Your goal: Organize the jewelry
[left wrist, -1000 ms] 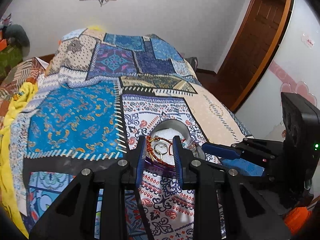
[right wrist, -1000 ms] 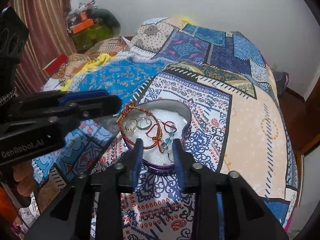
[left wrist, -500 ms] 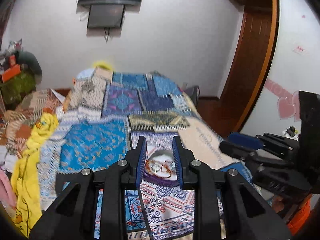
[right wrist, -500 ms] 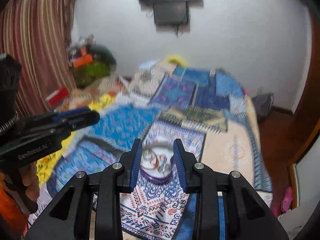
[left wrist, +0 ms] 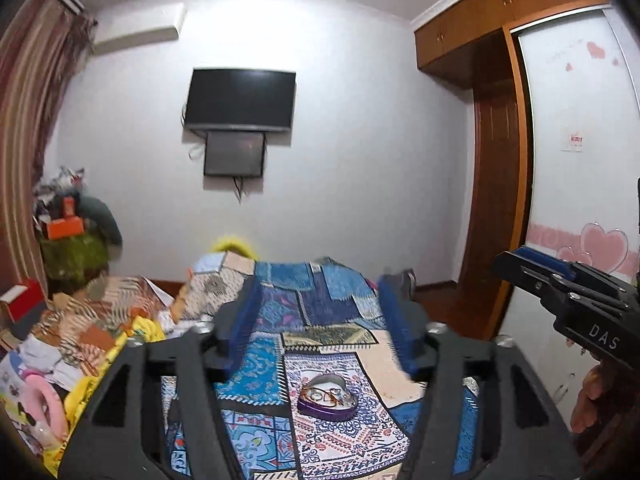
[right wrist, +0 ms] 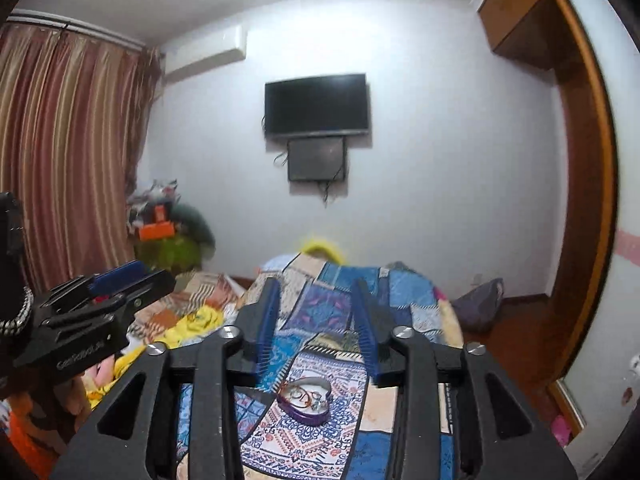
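A purple heart-shaped tin (left wrist: 327, 399) sits on the patterned bedspread (left wrist: 308, 308), white-lined, holding bangles, rings and a red cord. It also shows in the right wrist view (right wrist: 305, 398). My left gripper (left wrist: 320, 322) is open and empty, held well above and short of the tin. My right gripper (right wrist: 316, 318) is open and empty, also raised above the tin. The right gripper shows at the right edge of the left wrist view (left wrist: 520, 258), and the left gripper at the left of the right wrist view (right wrist: 132, 270).
The bed's left side carries piled clothes and a yellow cloth (left wrist: 132, 332). A TV (left wrist: 240, 98) hangs on the far wall. A wooden door (left wrist: 496, 220) and wardrobe stand at the right. Striped curtains (right wrist: 68, 160) hang at the left.
Both grippers have risen and pulled back from the tin, which now looks small and far below. Both sets of jaws have spread wider. The jewelry stays in the tin.
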Motion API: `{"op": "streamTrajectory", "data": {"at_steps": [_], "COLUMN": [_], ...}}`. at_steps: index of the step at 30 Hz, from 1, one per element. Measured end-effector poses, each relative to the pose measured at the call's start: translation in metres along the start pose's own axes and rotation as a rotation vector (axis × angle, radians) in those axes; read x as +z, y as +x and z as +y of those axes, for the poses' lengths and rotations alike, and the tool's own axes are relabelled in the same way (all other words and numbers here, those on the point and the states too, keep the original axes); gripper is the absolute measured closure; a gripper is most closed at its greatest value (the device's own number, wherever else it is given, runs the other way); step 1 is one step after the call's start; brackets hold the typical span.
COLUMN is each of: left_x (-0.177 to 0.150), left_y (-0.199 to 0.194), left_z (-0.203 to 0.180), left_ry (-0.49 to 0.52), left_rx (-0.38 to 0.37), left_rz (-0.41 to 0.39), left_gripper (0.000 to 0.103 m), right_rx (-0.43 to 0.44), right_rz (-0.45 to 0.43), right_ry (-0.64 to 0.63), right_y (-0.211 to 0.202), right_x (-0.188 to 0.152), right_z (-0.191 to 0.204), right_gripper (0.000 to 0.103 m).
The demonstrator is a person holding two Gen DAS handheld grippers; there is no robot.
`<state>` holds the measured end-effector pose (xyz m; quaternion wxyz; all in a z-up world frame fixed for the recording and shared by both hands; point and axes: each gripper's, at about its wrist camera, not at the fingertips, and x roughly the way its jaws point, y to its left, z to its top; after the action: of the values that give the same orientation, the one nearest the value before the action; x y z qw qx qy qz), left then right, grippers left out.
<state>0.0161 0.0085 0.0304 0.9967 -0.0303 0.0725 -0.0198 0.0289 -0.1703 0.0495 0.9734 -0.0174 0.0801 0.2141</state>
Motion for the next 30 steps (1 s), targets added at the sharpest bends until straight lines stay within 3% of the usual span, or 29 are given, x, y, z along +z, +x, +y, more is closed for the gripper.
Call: {"op": "streamTrajectory", "data": {"at_steps": [4, 10, 30], "left_x": [-0.003, -0.006, -0.015], "left_y": [-0.014, -0.017, -0.013], "left_z": [-0.006, -0.004, -0.003], "left_ry": [0.026, 0.014, 0.016], "left_rx": [0.045, 0.052, 0.071], "left_rz": [-0.040, -0.038, -0.007], "left_gripper": [0.008, 0.005, 0.002], "right_rx": [-0.070, -0.130, -0.123], "right_rz": [-0.047, -0.070, -0.024], "right_ry": [-0.005, 0.001, -0.007], "right_y": [-0.007, -0.007, -0.016], "right_x": [-0.004, -0.003, -0.009], "right_z": [0.005, 0.008, 0.004], "right_gripper": [0.023, 0.001, 0.000]}}
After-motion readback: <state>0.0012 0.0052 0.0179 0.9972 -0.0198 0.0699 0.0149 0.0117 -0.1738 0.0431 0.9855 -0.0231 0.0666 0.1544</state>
